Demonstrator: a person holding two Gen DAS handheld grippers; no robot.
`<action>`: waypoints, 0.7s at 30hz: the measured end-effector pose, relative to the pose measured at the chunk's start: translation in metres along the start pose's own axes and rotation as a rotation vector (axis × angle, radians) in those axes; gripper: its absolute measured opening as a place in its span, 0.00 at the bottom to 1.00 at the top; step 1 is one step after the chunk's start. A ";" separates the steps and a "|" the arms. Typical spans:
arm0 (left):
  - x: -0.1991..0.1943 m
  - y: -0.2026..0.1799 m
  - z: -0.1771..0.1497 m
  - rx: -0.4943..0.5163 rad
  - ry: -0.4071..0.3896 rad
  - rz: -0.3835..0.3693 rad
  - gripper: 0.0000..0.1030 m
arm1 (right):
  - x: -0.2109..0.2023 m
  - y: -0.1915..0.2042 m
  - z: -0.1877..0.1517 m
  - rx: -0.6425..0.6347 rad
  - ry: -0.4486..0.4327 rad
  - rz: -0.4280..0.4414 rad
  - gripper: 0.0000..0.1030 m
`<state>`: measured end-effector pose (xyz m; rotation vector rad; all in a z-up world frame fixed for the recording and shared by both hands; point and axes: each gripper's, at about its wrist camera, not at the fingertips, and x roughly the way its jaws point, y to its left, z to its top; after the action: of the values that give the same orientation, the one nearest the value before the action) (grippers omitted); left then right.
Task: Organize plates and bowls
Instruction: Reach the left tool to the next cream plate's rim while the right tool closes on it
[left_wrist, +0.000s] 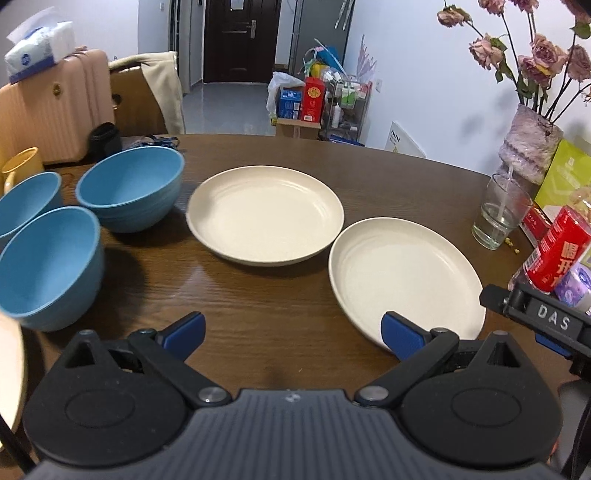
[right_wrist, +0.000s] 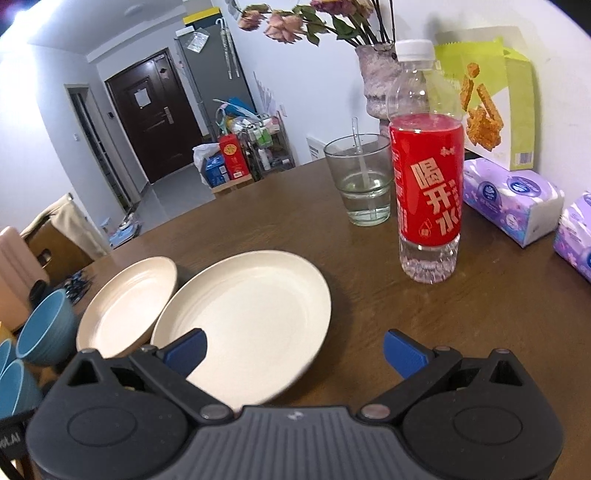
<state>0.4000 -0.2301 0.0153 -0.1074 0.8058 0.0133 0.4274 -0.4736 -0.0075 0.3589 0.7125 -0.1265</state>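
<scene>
Two cream plates lie side by side on the brown table: the far plate (left_wrist: 264, 214) (right_wrist: 125, 302) in the middle, the near plate (left_wrist: 402, 284) (right_wrist: 247, 325) to its right. Three blue bowls stand at the left: a back bowl (left_wrist: 133, 186) (right_wrist: 46, 326), a left bowl (left_wrist: 27, 199), and a front bowl (left_wrist: 50, 264). My left gripper (left_wrist: 293, 334) is open over bare table, its right finger over the near plate's rim. My right gripper (right_wrist: 293, 349) is open, its left finger above the near plate's front edge. Part of the right gripper (left_wrist: 535, 317) shows in the left wrist view.
A red-labelled water bottle (right_wrist: 428, 199) (left_wrist: 557, 254), a glass with a straw (right_wrist: 364, 181) (left_wrist: 498, 212), tissue packs (right_wrist: 513, 199), a snack box (right_wrist: 487, 99) and a vase of dried roses (left_wrist: 532, 147) crowd the table's right side. A yellow cup (left_wrist: 20, 164) and a pink suitcase (left_wrist: 48, 110) are at the left.
</scene>
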 end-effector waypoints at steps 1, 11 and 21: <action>0.005 -0.003 0.003 -0.002 0.005 0.001 1.00 | 0.007 -0.001 0.005 0.007 0.004 -0.004 0.97; 0.056 -0.022 0.027 -0.041 0.048 0.000 1.00 | 0.059 -0.001 0.029 0.017 0.024 -0.002 0.95; 0.088 -0.037 0.040 -0.030 0.091 -0.016 1.00 | 0.096 -0.031 0.025 0.096 0.035 0.054 0.92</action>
<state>0.4917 -0.2653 -0.0167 -0.1434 0.8956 0.0056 0.5082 -0.5110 -0.0618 0.4727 0.7324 -0.1033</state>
